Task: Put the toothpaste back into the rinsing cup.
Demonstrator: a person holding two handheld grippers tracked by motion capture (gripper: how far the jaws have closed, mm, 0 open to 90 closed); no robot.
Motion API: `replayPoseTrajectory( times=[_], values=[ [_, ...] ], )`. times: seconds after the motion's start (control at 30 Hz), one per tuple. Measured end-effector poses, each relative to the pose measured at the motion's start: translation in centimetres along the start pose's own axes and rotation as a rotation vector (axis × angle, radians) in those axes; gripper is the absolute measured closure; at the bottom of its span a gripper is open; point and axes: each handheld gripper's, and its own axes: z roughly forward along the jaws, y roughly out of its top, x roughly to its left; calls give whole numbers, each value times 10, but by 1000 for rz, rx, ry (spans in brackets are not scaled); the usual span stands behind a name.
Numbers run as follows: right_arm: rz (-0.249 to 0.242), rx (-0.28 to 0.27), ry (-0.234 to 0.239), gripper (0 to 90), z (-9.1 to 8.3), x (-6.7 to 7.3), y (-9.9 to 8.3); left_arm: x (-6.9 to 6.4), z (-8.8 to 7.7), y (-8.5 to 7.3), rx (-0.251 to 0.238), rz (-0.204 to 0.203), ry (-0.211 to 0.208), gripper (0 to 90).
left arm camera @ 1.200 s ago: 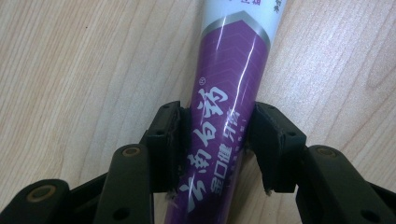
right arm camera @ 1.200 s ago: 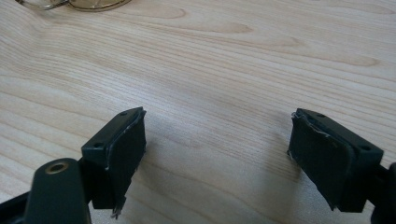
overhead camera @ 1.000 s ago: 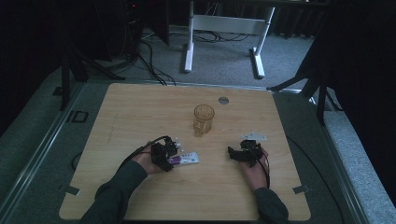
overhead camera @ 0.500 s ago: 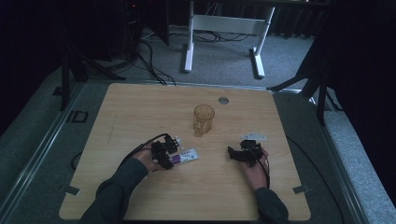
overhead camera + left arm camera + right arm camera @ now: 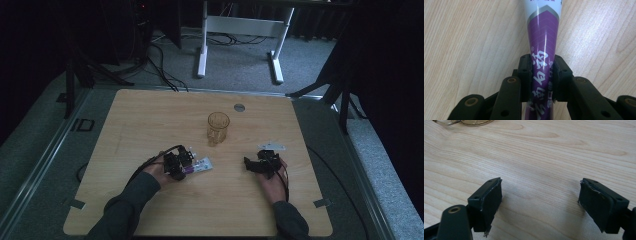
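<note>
Left gripper [image 5: 541, 75] just closed, fingers [image 5: 525, 75] clamping purple tube [image 5: 543, 37] on tabletop [image 5: 150, 125] — right gripper [image 5: 540, 202] fingers spread wide, holding nothing.

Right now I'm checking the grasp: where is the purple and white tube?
In the high view the tube lies on the table left of centre, below the amber glass, its purple end pinched in the left gripper.

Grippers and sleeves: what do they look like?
Both the left gripper and the right gripper are black, with two blocky jaws on bolted link arms and flat dark pads. A black cable trails from each. The right carries a grey three-cornered plate. Sleeves are dark grey-green.
</note>
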Motion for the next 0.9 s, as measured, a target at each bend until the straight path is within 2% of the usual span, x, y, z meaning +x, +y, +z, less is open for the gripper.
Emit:
replayPoseTrajectory(
  times=[0.13, 0.43, 0.6, 0.63, 0.67, 0.8, 0.9],
  values=[
    [0, 0, 0, 186, 0, 0, 0, 1, -3, -1, -7, -15, 33, 732],
    [0, 0, 0, 186, 0, 0, 0, 5, -13, -6, -60, -55, 54, 735],
    [0, 0, 0, 186, 0, 0, 0, 9, -17, -8, -85, -86, 82, 736],
    [0, 0, 0, 186, 0, 0, 0, 9, -17, -8, -85, -86, 82, 736],
    [-1, 0, 0, 186, 0, 0, 0, 12, -20, -9, -94, -102, 73, 736],
    [0, 0, 0, 186, 0, 0, 0, 14, -24, -11, -124, -123, 83, 736],
    [-1, 0, 0, 186, 0, 0, 0, 16, -27, -12, -128, -138, 77, 736]
  ],
)
